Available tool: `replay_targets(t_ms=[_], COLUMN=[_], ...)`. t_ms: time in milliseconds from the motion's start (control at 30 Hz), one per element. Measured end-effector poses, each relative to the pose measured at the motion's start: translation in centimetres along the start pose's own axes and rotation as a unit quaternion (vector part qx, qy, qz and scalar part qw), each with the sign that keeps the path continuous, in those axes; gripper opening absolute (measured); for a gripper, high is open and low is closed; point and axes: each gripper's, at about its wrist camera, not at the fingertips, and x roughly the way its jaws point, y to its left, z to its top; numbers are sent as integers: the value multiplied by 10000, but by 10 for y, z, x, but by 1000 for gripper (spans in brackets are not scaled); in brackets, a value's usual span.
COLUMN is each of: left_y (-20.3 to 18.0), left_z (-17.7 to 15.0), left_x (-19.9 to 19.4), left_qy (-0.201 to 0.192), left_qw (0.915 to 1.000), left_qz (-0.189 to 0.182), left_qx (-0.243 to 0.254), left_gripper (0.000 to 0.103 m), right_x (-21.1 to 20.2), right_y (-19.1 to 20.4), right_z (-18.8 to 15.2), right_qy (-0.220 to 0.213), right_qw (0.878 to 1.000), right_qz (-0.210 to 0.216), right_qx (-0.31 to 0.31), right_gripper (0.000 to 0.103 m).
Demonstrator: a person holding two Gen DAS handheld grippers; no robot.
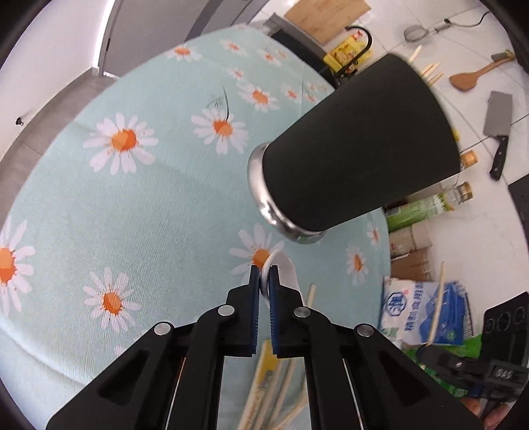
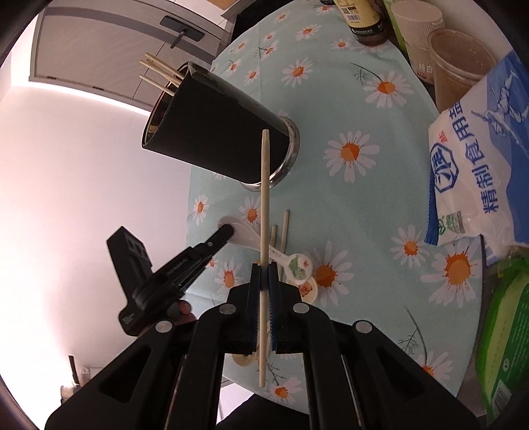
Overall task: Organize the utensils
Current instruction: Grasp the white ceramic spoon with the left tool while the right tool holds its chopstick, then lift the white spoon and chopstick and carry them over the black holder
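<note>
A black utensil cup (image 1: 360, 142) with a steel base stands on the daisy tablecloth (image 1: 139, 205), with several chopsticks (image 2: 158, 72) sticking out of it. My left gripper (image 1: 264, 274) is shut on the bowl end of a white spoon (image 1: 284, 269) lying on the cloth near the cup. In the right wrist view the left gripper (image 2: 228, 230) rests on that white spoon (image 2: 244, 236). My right gripper (image 2: 263, 274) is shut on a single wooden chopstick (image 2: 264, 205) held above the table, pointing towards the cup (image 2: 218, 132). A second, patterned spoon (image 2: 297, 264) and loose chopsticks (image 2: 284, 228) lie on the cloth.
A blue and white salt bag (image 2: 476, 158), paper cups (image 2: 420, 26), a brown jar (image 2: 459, 63) and a dark bottle (image 2: 363, 20) line the table's far side. A green packet (image 2: 506, 334) lies to the right. On the floor lie a cleaver (image 1: 497, 129) and a wooden spatula (image 1: 476, 76).
</note>
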Motion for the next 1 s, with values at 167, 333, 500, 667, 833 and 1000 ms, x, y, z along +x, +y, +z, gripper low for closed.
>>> replay_targets(t_ms=[167, 333, 500, 667, 833, 1000], left_y=[-15, -34, -55, -72, -80, -86], left_z=[-1, -3, 5, 19, 35, 48], left_x=[-20, -39, -66, -94, -120, -137], left_qy=[-239, -462, -687, -881, -983, -1176], left_qw=[9995, 9970, 9911, 9816, 9739, 9619], left_qz=[63, 117, -22, -139, -204, -285], left_qx=[213, 602, 1143, 1691, 2036, 2452], left_gripper=[4, 4, 4, 4, 4, 4], right_x=[2, 2, 0, -11, -22, -30], right_y=[-1, 6, 17, 33, 52, 76], right_z=[4, 6, 8, 12, 15, 13], right_qy=[-19, -152, -498, -1035, -1474, -1900], right_qw=[9999, 9997, 9984, 9939, 9875, 9770], right_qz=[-65, -31, -20, -89, -167, -325], right_qx=[-121, -206, -278, -369, -532, -918], right_gripper=[6, 6, 6, 6, 6, 6])
